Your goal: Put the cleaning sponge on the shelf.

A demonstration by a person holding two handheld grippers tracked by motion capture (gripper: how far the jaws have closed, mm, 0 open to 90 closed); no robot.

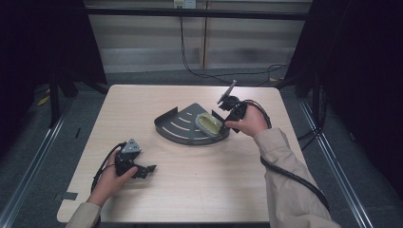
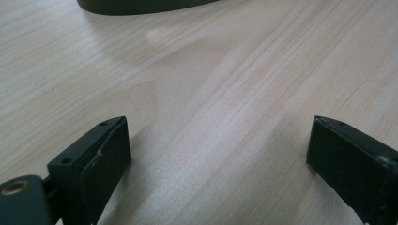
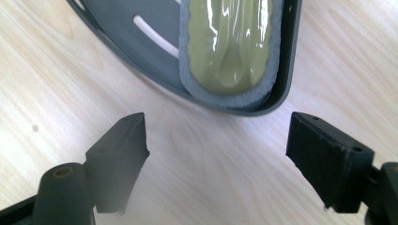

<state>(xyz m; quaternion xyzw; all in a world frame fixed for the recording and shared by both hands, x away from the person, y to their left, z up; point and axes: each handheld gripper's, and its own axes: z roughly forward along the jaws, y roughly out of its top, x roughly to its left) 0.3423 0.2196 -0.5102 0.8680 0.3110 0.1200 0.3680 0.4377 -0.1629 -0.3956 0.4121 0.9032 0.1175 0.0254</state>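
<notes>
A dark grey corner-shaped rack with slots lies on the table's middle. In its right end rests a grey-edged pack of yellowish-green stuff under clear film. My right gripper hovers just off that end of the rack, jaws wide apart with only bare wood between them. My left gripper rests low over the table at the front left, open and holding nothing. The rack's curved rim shows at the top of the left gripper view.
The light wooden table has bare wood in front of and beside the rack. A black cable trails from the right gripper along the sleeve. Dark curtains and metal rails flank the table.
</notes>
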